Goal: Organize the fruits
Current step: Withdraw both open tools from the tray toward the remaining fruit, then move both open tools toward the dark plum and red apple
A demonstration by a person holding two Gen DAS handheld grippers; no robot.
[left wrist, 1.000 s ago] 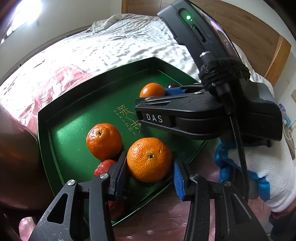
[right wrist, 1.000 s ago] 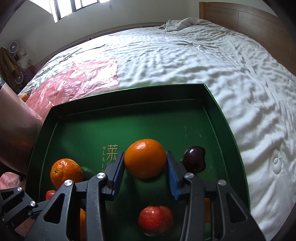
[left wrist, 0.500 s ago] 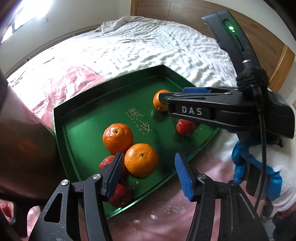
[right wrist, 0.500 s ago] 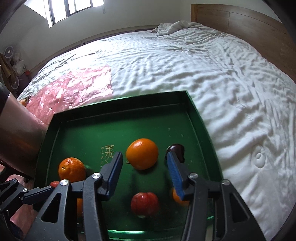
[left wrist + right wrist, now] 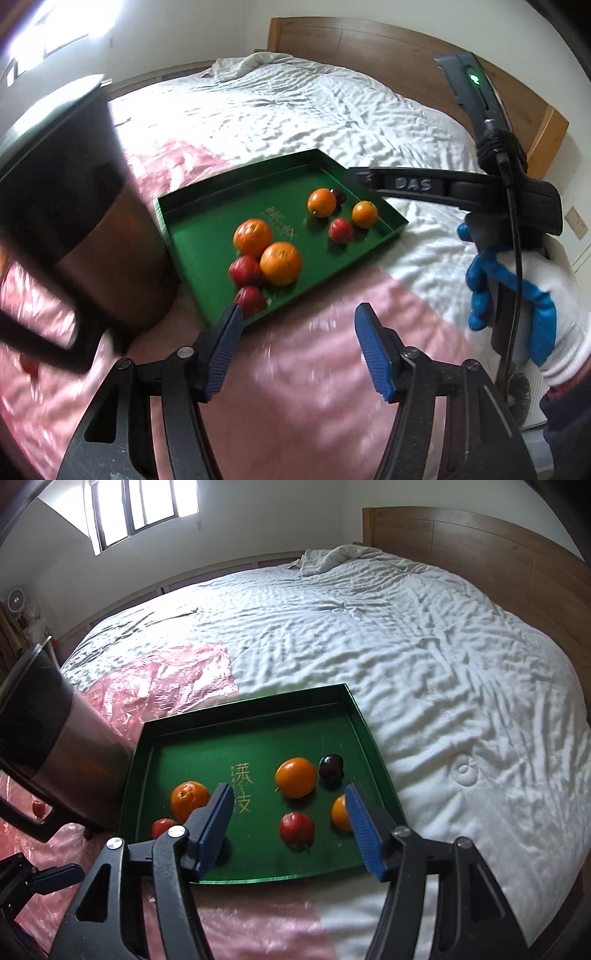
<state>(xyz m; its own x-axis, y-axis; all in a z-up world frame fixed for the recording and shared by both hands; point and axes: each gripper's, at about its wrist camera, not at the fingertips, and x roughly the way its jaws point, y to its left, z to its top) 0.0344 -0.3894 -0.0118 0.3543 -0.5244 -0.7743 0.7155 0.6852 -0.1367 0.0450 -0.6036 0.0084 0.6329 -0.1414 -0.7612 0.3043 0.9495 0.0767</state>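
A green tray [image 5: 207, 221] lies on the bed with several fruits in it. Two oranges [image 5: 280, 263] and two red fruits [image 5: 243, 269] crowd its near left part. Toward its far right lie an orange [image 5: 295, 777], a dark plum [image 5: 331, 766], a red fruit [image 5: 296, 829] and a smaller orange [image 5: 340, 812]. My left gripper [image 5: 297, 332] hangs over the pink sheet short of the tray, jaws opening, nothing between them. Above the tray's near edge, my right gripper [image 5: 288, 805] is opening wide and is empty too.
A tall dark metal pot [image 5: 74, 221] stands right against the tray's left side. Pink plastic sheet [image 5: 295, 369] covers the near bed, white quilt [image 5: 443, 664] the rest, with a wooden headboard [image 5: 480, 535] behind. A small red fruit [image 5: 37, 806] lies by the pot. A gloved hand [image 5: 517, 295] holds the right gripper.
Both grippers let go of the oranges they held, opened wider, and drew back and up from the tray. Both oranges now rest in the tray.
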